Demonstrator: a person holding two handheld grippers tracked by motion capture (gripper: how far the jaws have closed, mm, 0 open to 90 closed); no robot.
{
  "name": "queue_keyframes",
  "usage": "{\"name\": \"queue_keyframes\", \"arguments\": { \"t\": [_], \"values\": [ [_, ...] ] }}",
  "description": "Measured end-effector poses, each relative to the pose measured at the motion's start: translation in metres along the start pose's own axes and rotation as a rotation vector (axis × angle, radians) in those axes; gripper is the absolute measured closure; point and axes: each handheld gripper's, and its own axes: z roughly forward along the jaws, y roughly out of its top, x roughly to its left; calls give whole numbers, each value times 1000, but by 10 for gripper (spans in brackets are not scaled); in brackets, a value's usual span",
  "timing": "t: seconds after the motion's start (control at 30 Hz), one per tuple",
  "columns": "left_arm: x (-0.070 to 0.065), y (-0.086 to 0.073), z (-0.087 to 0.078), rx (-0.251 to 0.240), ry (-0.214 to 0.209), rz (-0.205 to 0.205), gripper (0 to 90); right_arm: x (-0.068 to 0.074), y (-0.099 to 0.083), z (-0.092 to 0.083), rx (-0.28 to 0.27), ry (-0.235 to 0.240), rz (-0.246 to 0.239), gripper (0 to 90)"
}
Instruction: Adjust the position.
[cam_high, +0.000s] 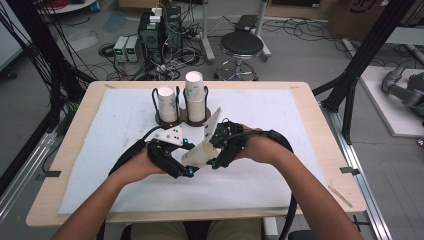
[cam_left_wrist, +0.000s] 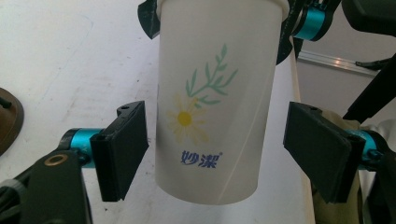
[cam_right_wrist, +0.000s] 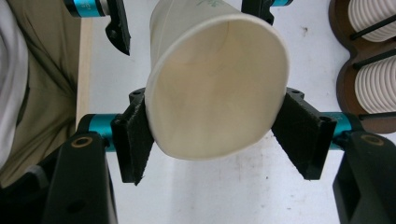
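paper cup (cam_right_wrist: 217, 84) pinched at rim by right gripper (cam_right_wrist: 217, 137), mouth squashed oval; left gripper (cam_left_wrist: 224, 151) spread apart around base, untouching; could crumple or slip from over-squeeze

Paper cup between the left tongs' jaws, not gripped.
White paper cup (cam_left_wrist: 217, 100) at frame centre, base toward the camera, printed with a daisy, a green sprig and blue characters. Left tongs (cam_left_wrist: 224, 154): black jaws spread, a gap on each side of the cup. Other tongs (cam_left_wrist: 219, 14) clasp its rim at top. White counter (cam_left_wrist: 70, 56) behind; brown base (cam_left_wrist: 9, 119) at left edge.
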Motion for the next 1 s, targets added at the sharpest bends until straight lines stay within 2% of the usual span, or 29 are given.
{"name": "queue_keyframes", "arguments": {
  "t": [0.5, 0.67, 0.73, 0.9, 1.0],
  "values": [
    [3, 2, 6, 42, -23, -6, 299, 2, 14, 4, 55, 15, -42, 336],
    [2, 2, 9, 57, -29, -2, 355, 1, 17, 6, 75, 22, -48, 336],
    [1, 2, 10, 58, -24, -10, 359, 2, 18, 7, 83, 21, -49, 337],
    [2, 2, 10, 79, -30, 12, 365, 2, 19, 9, 89, 26, -50, 337],
    [2, 1, 11, 76, -38, 6, 367, 2, 19, 8, 88, 37, -46, 337]
  ]
}}
